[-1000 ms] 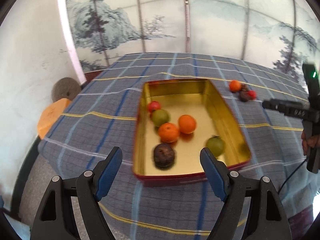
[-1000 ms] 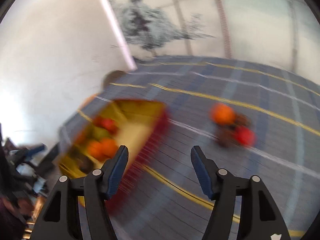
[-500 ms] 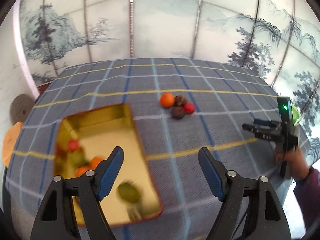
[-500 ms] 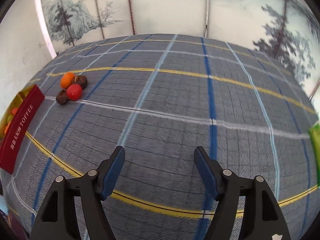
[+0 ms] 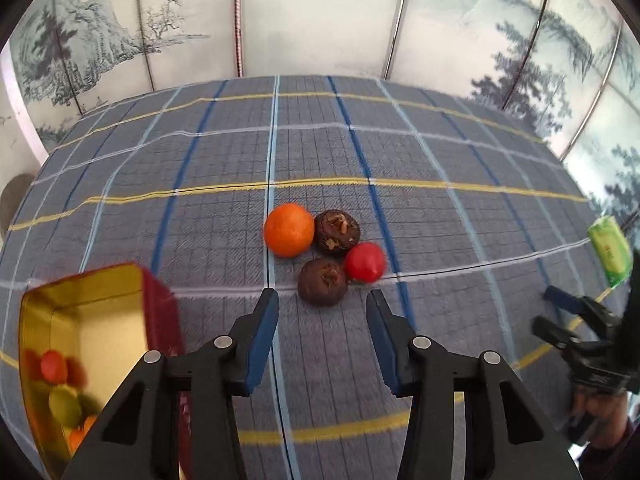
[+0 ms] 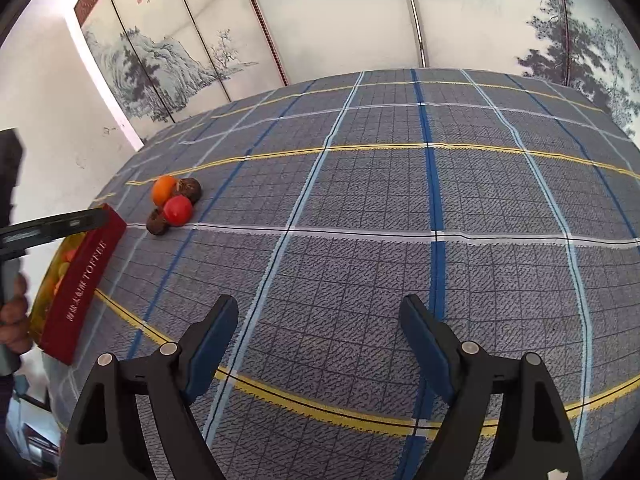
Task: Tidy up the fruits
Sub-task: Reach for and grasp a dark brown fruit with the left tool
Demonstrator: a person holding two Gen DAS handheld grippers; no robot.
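My left gripper (image 5: pixel 322 304) hangs with its jaws apart and nothing between them, just short of a cluster of four loose fruits on the blue checked tablecloth (image 5: pixel 440 152). The nearest is a dark brown fruit (image 5: pixel 322 282); a red fruit (image 5: pixel 365 261) touches its right side, a second dark brown fruit (image 5: pixel 337 232) sits behind them, and an orange (image 5: pixel 289 230) sits at the back left, touching that one. To my left is the gold-lined tin (image 5: pixel 120 280) with red outer walls, holding red, green and orange fruits, blurred. My right gripper (image 6: pixel 318 316) is also spread wide and empty, over bare cloth well apart from the cluster. A green packet (image 5: pixel 610 250) lies at the far right edge.
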